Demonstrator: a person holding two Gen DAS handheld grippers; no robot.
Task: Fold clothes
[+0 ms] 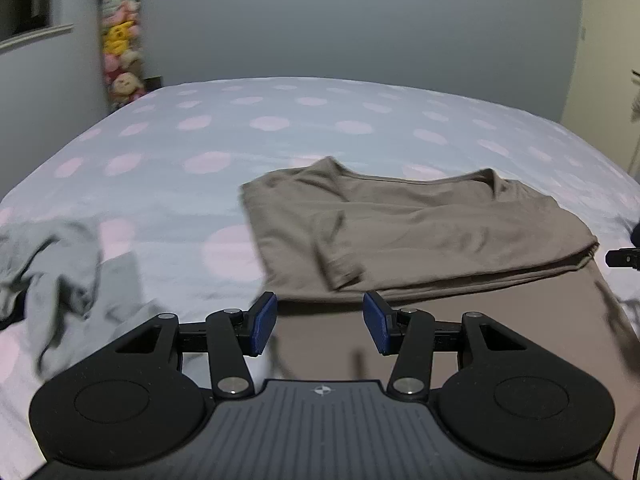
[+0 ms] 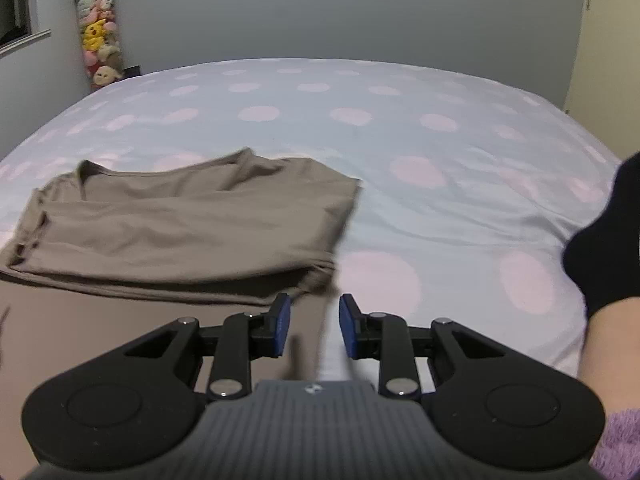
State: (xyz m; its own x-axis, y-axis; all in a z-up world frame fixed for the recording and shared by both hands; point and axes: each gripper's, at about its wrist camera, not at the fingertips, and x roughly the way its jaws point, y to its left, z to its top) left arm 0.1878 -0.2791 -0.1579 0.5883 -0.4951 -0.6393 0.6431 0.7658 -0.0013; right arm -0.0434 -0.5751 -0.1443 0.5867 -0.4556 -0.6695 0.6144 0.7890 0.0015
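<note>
- Left gripper (image 1: 320, 322): low centre of its view, tilted down toward the bed, its blue pads (image 1: 264, 322) well apart and nothing between them; released. It hovers over the near, unfolded part of the shirt (image 1: 420, 232).
- Right gripper (image 2: 311, 326): low centre of its view, also angled down, jaws parted by a narrower gap and holding nothing; released. Below the gap lies the shirt's right edge where it meets the sheet.
- A forearm (image 2: 608, 348) in a dark sleeve (image 2: 604, 248) shows at the right edge of the right view.
- Shirt: taupe, lying flat on the bed; its upper part is folded over with the neckline toward the far side and one short sleeve folded across the front. It fills the centre right of the left view and the centre left of the right view.
- Grey garment (image 1: 60, 264): crumpled at the lower left of the left view, beside the shirt but apart from it.
- Bed (image 1: 280, 128): pale sheet with pink dots.
- Plush toys (image 1: 120, 44) are stacked at upper left against the wall.
</note>
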